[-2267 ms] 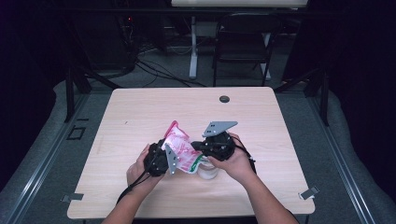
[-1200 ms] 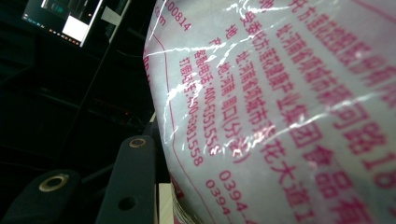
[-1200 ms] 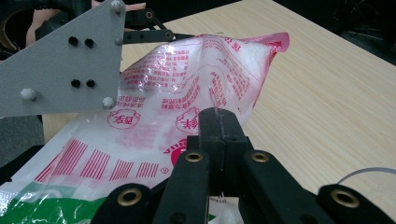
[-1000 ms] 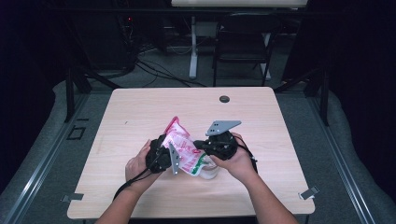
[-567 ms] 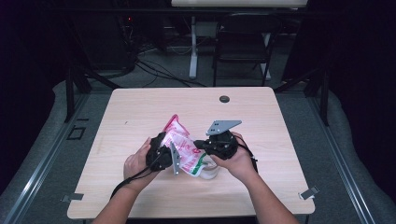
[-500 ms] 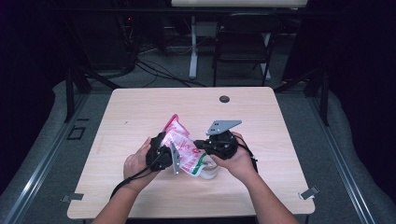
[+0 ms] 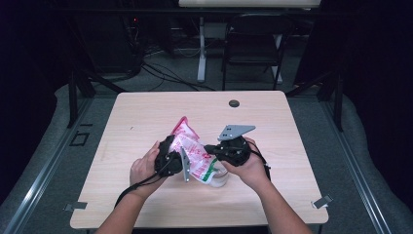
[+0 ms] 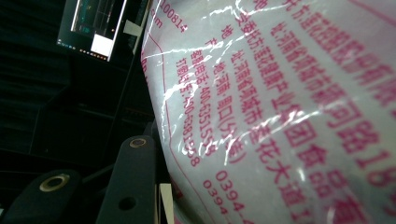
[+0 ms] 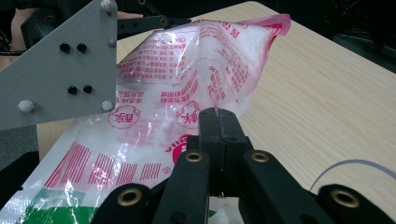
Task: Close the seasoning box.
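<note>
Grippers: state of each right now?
Left gripper: jaws against the plastic bag; whether they clamp it cannot be told.
Right gripper: shut, pinching the bag's film.

The plastic bag (image 8: 280,112) carries red Chinese print and the digits "0394".

The room is dark. A light wooden surface (image 7: 146,117) stands on a grey floor (image 7: 58,122). Behind it are a black folding chair (image 7: 253,48), a white post (image 7: 201,53) and black cables (image 7: 165,73).
</note>
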Tool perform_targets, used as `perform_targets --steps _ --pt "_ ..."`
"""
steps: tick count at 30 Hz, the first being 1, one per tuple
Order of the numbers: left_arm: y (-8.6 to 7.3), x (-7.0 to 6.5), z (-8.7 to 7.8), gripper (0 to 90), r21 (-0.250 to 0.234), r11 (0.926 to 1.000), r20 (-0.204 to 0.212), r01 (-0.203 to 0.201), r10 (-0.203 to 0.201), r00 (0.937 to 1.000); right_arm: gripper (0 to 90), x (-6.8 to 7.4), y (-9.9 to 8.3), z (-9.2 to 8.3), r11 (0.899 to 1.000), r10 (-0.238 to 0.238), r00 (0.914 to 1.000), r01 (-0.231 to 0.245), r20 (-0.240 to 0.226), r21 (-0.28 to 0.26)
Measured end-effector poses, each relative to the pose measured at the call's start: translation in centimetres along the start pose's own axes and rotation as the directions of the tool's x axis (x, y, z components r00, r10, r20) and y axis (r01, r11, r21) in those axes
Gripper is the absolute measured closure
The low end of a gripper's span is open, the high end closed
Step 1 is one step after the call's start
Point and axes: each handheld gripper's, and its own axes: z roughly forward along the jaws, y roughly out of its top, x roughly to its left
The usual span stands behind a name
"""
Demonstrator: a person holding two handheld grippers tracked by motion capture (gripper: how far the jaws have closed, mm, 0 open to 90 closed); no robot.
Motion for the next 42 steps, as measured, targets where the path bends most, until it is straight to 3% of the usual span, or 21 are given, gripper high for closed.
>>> perform_targets --steps 19,42 --pt "0.8 -0.5 0.5 61.4 -0.028 0.9974 -0.031 -0.066 0.066 0.9974 90.0 -0.2 -0.8 -0.7 1.000 0.011 0.9993 -0.011 0.036 0.001" --pt "1.3 -0.7 0.8 61.5 -0.034 0.9898 -0.089 -0.138 0.135 0.9869 90.0 -0.4 -1.4 -1.0 1.000 0.022 0.9982 -0.022 0.056 0.003"
